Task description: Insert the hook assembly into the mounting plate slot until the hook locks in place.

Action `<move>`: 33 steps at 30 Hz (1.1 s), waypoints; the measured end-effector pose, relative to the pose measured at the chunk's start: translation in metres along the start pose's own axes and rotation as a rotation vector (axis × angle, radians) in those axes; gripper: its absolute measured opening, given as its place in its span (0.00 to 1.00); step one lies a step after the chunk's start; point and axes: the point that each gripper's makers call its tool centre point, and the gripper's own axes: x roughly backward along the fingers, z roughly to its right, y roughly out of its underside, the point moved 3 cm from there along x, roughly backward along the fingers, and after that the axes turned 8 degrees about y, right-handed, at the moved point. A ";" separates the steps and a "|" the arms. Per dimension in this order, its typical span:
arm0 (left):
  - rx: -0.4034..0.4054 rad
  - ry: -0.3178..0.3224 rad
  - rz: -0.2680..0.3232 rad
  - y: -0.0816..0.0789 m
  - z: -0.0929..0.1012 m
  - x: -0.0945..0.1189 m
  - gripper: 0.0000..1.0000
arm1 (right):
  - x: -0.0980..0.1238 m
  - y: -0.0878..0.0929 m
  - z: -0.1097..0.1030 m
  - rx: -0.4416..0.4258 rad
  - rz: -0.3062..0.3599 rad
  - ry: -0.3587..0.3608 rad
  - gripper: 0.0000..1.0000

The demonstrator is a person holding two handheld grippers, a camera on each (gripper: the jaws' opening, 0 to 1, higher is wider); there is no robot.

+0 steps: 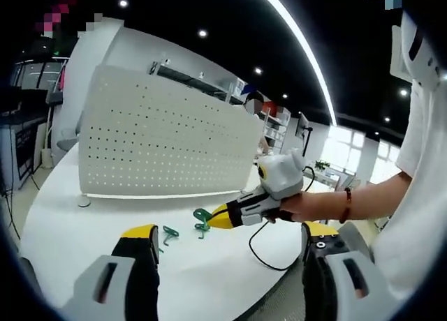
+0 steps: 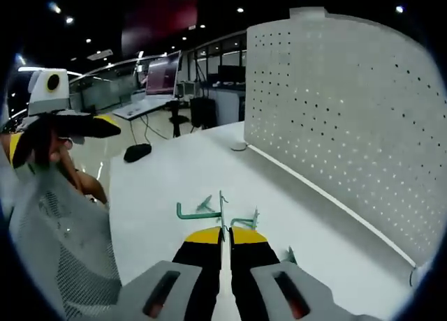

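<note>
In the left gripper view, my left hand-held gripper point(image 1: 227, 248) rises from the bottom of the frame with its two yellow-tipped jaws spread wide and nothing between them. One white pegboard mounting plate point(image 1: 164, 143) stands upright across the upper middle of the frame on the white table point(image 1: 84, 230). Right of centre, my right hand-held gripper point(image 1: 213, 218) comes in with its jaws closed on one green hook point(image 1: 202, 214), low over the table in front of the plate. Two more green hooks lie on the table nearby: one point(image 1: 170, 232) just left of centre, another point(image 1: 202, 229) just under the held one.

In the right gripper view, the jaws meet at bottom centre, pinching the hook point(image 2: 202, 208), whose arm points left. The plate point(image 2: 349, 112) fills the right side. One more green hook point(image 2: 288, 255) lies beside the right jaw.
</note>
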 end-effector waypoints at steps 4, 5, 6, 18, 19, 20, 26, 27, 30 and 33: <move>0.015 -0.003 0.018 -0.002 0.007 -0.006 0.84 | 0.009 -0.007 0.001 -0.004 0.028 -0.006 0.02; 0.021 -0.003 0.022 -0.002 0.008 -0.008 0.84 | 0.012 -0.010 0.002 -0.005 0.049 0.001 0.02; 0.025 -0.001 0.028 -0.001 0.009 -0.011 0.84 | 0.014 -0.010 0.001 -0.002 0.054 -0.001 0.02; 0.049 -0.020 0.034 -0.002 0.020 -0.026 0.81 | 0.036 -0.030 -0.005 -0.010 0.159 -0.021 0.02; 0.051 -0.022 0.035 -0.002 0.019 -0.027 0.80 | 0.038 -0.031 -0.005 -0.010 0.167 -0.020 0.02; 0.060 -0.025 0.038 -0.003 0.019 -0.028 0.79 | 0.040 -0.033 -0.005 -0.015 0.178 -0.017 0.02; 0.092 -0.029 0.055 -0.003 0.018 -0.032 0.75 | 0.050 -0.042 -0.008 -0.056 0.243 -0.030 0.02; 0.096 -0.027 0.051 -0.003 0.019 -0.033 0.74 | 0.051 -0.044 -0.009 -0.058 0.253 -0.031 0.02; 0.095 -0.023 0.041 -0.004 0.019 -0.032 0.70 | 0.053 -0.046 -0.010 -0.062 0.263 -0.033 0.02; 0.093 -0.012 0.031 -0.007 0.019 -0.031 0.70 | 0.055 -0.047 -0.014 -0.062 0.275 -0.039 0.02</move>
